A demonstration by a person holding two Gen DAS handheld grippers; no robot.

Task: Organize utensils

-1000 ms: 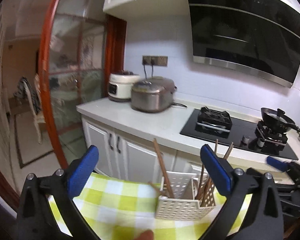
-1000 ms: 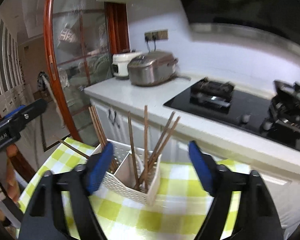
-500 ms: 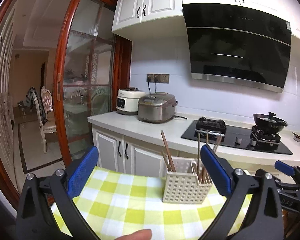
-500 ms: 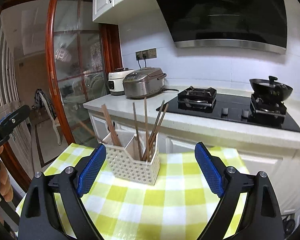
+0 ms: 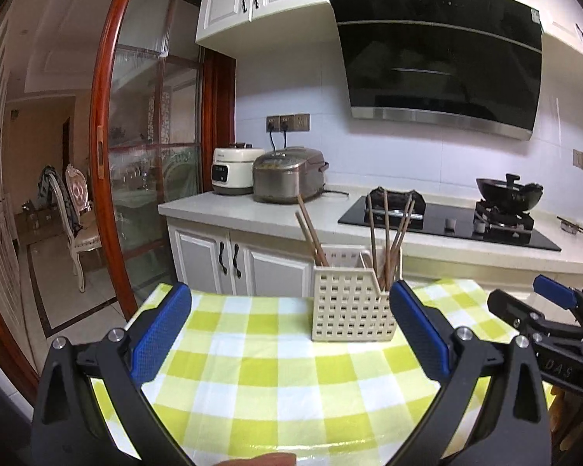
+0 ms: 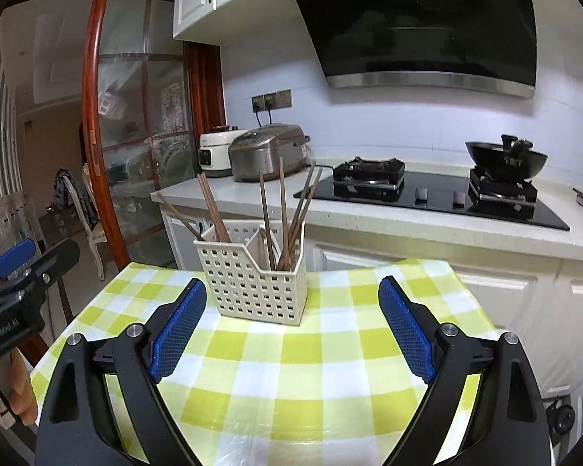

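Nearest, the left claw (image 5: 290,324) and the right claw (image 6: 292,320) are both hanging released, blue pads spread wide, gripping nothing. Over the last second both have been pulling back and levelling out above the worktop covered in a green-and-white checked cloth (image 6: 291,369); a moment ago they were crowding much closer. Beyond them, the cream perforated plastic utensil basket (image 6: 258,283) is standing upright near the cloth's far edge. Brown wooden chopsticks (image 6: 283,209) are leaning in both of its compartments, and none are lying loose on the visible cloth. That is suggesting the sorting is finished or close to it. Farther off, the white kitchen counter (image 5: 252,217) is carrying rice cookers.
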